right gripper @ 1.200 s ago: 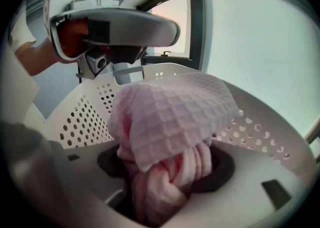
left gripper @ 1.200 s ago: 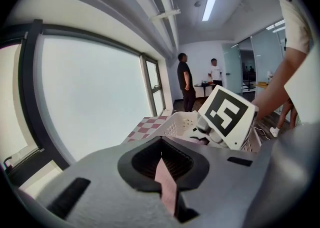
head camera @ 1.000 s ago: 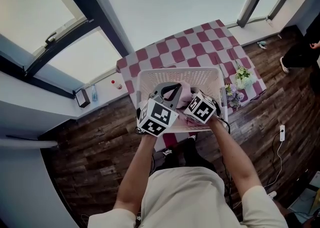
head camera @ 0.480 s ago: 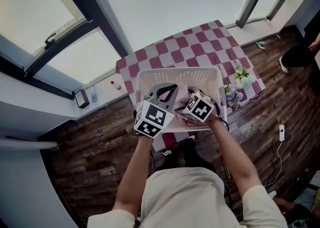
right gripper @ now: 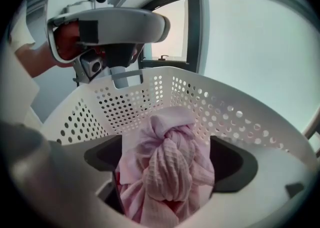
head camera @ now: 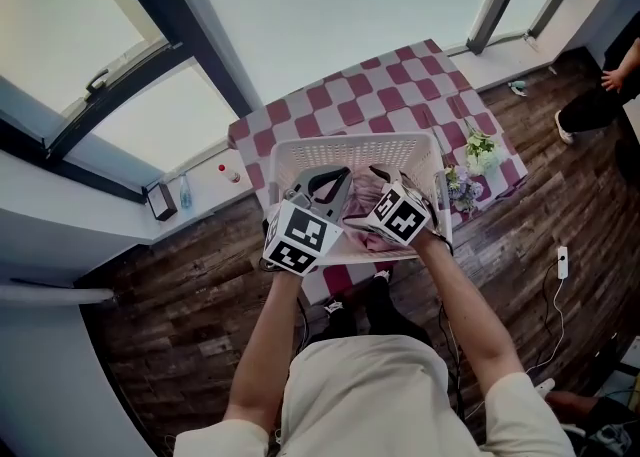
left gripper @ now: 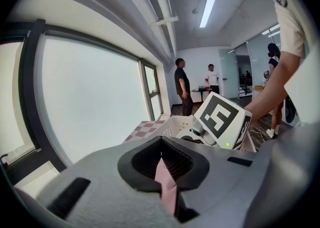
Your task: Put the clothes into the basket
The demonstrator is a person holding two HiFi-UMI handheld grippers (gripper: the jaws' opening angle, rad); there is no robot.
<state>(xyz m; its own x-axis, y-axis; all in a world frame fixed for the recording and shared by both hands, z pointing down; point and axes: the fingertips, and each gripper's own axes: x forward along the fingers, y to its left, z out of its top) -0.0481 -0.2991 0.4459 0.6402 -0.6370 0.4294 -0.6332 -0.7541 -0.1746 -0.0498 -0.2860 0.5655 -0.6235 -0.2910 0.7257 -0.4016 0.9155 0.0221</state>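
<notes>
A white perforated basket (head camera: 352, 144) stands on the checkered table (head camera: 330, 105), and both grippers reach into it from the near side. A bunched pink cloth (head camera: 360, 213) lies in the basket. My right gripper (head camera: 385, 179) has just been opening its jaws. They stand wide on either side of the knotted pink cloth (right gripper: 167, 172), which sits between them inside the basket (right gripper: 150, 97). My left gripper (head camera: 325, 185) is shut on a thin strip of pink cloth (left gripper: 165, 179). It hangs over the basket's far rim in the right gripper view as the left gripper (right gripper: 110, 27).
Two small bunches of flowers (head camera: 482, 151) stand on the table to the right of the basket. A large window runs along the table's far side. Wooden floor surrounds the table. A person (head camera: 600, 95) stands at the far right, others (left gripper: 182, 85) further back in the room.
The right gripper's jaws have spread apart around the pink cloth. The left gripper has drifted slightly left. The person at the right edge has shifted.
</notes>
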